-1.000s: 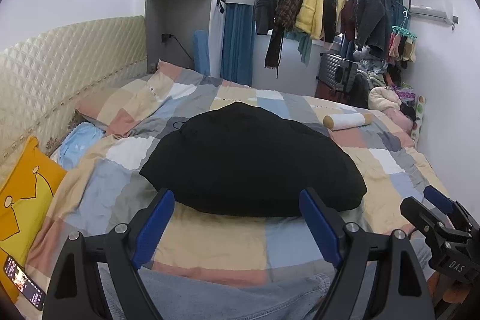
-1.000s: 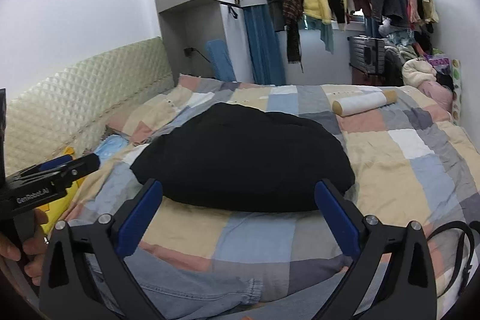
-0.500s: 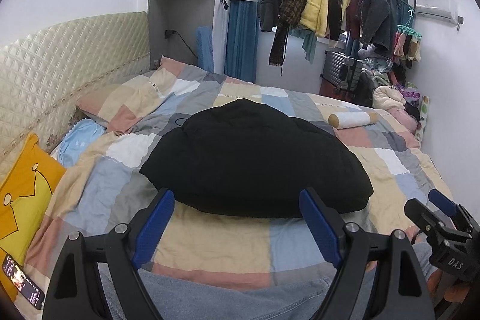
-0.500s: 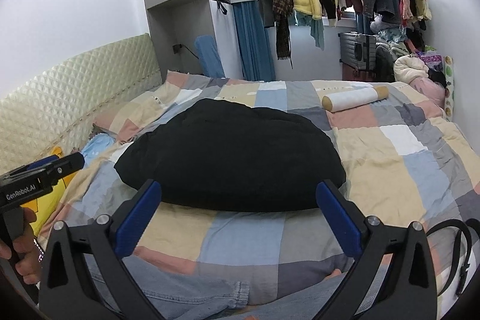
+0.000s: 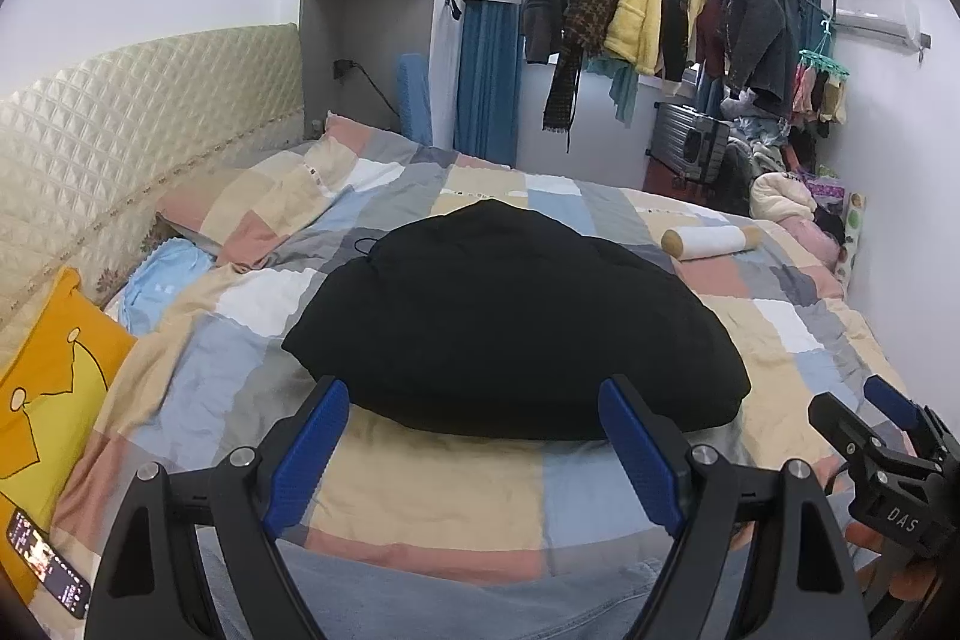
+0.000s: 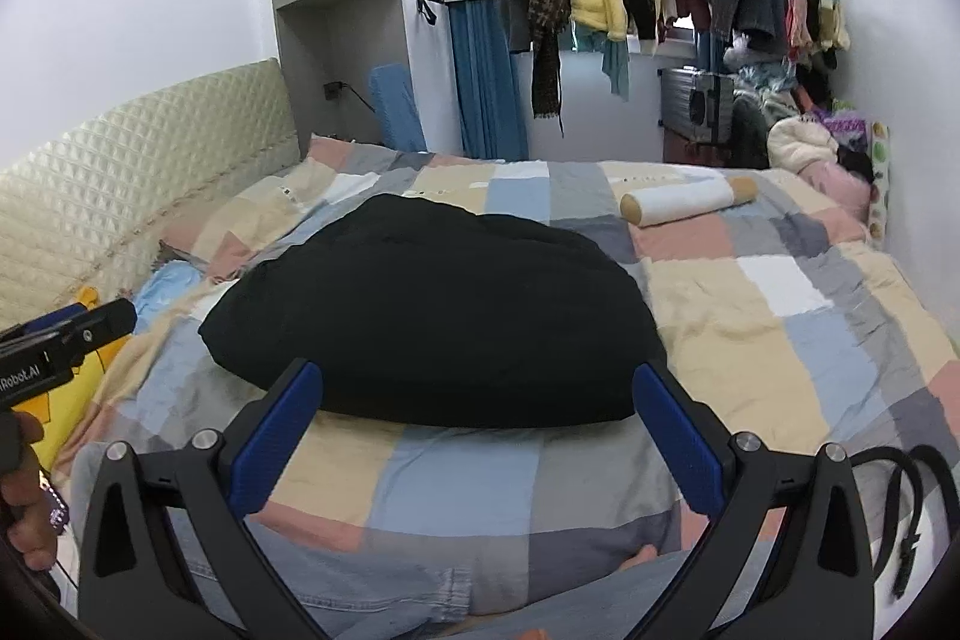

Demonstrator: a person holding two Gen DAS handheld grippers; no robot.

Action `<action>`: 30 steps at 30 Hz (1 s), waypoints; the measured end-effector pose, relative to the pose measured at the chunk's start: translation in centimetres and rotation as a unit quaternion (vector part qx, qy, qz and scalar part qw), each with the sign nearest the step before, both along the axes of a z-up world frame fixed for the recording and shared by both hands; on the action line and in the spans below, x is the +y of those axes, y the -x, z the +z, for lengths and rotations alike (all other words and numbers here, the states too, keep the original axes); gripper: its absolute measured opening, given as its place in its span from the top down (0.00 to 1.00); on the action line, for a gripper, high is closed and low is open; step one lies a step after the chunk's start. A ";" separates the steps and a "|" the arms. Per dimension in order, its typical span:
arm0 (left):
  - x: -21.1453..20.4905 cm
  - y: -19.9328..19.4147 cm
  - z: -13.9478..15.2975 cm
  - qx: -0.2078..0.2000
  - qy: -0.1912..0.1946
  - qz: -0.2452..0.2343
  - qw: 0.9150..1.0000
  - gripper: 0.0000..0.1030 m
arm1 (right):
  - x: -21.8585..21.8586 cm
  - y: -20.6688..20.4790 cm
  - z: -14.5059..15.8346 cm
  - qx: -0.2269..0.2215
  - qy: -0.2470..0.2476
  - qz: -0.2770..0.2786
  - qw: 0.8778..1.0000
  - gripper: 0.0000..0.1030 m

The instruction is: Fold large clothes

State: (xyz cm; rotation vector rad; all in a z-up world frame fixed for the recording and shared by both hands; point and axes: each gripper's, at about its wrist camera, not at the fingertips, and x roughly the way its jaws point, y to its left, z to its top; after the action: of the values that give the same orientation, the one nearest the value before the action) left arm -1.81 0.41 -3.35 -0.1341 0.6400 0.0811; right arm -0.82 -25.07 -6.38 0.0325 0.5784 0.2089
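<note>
A large black garment (image 5: 510,322) (image 6: 432,310) lies in a rounded, folded heap on the patchwork quilt (image 5: 420,478) (image 6: 780,304) in the middle of the bed. My left gripper (image 5: 474,400) hangs open just short of the heap's near edge, with nothing between its blue pads. My right gripper (image 6: 474,382) is open too, above the same near edge and empty. Light blue denim (image 5: 420,604) (image 6: 360,586) lies under both grippers at the bottom of each view. The right gripper's tip shows at the lower right of the left wrist view, the left one's at the left edge of the right wrist view.
A white rolled cylinder (image 5: 708,241) (image 6: 684,199) lies at the far right of the bed. A yellow pillow (image 5: 48,400) and a phone (image 5: 48,568) sit at the left, by the quilted headboard (image 5: 120,124). Clothes hang on a rack (image 5: 660,4) at the window. A black strap (image 6: 906,508) lies right.
The right wrist view has tipped up slightly, so the black heap sits a little lower and more to the left in it. Both grippers stay open; the garment has not moved.
</note>
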 end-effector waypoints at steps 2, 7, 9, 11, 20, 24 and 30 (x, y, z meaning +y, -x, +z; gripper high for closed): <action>0.0 0.0 0.0 0.000 0.001 0.001 1.000 0.17 | -0.1 -0.1 0.1 0.004 -0.007 0.003 1.000 0.00; 0.0 0.1 0.1 0.002 0.001 0.004 1.000 0.17 | -0.2 -0.3 0.0 0.006 -0.010 0.005 1.000 0.00; 0.1 0.0 0.1 0.003 -0.001 0.005 1.000 0.17 | -0.2 -0.4 0.0 0.006 -0.012 0.007 1.000 0.00; 0.1 0.1 0.3 0.004 -0.004 0.006 1.000 0.17 | -0.2 -0.4 0.1 0.005 -0.012 0.008 1.000 0.00; 0.4 0.1 0.4 0.010 -0.009 0.009 1.000 0.17 | -0.2 -0.2 0.1 0.007 -0.014 0.010 1.000 0.00; 0.5 0.0 0.3 0.013 -0.007 0.011 1.000 0.17 | -0.4 -0.1 0.3 0.006 -0.010 0.008 1.000 0.00; 0.7 -0.3 0.3 0.018 -0.007 0.009 1.000 0.17 | -0.3 -0.4 0.3 0.010 -0.012 0.006 1.000 0.00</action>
State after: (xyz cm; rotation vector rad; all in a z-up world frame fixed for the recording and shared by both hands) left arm -1.55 1.11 -3.09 -0.1260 0.6735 0.1052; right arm -0.41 -25.40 -6.11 0.0532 0.5954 0.2281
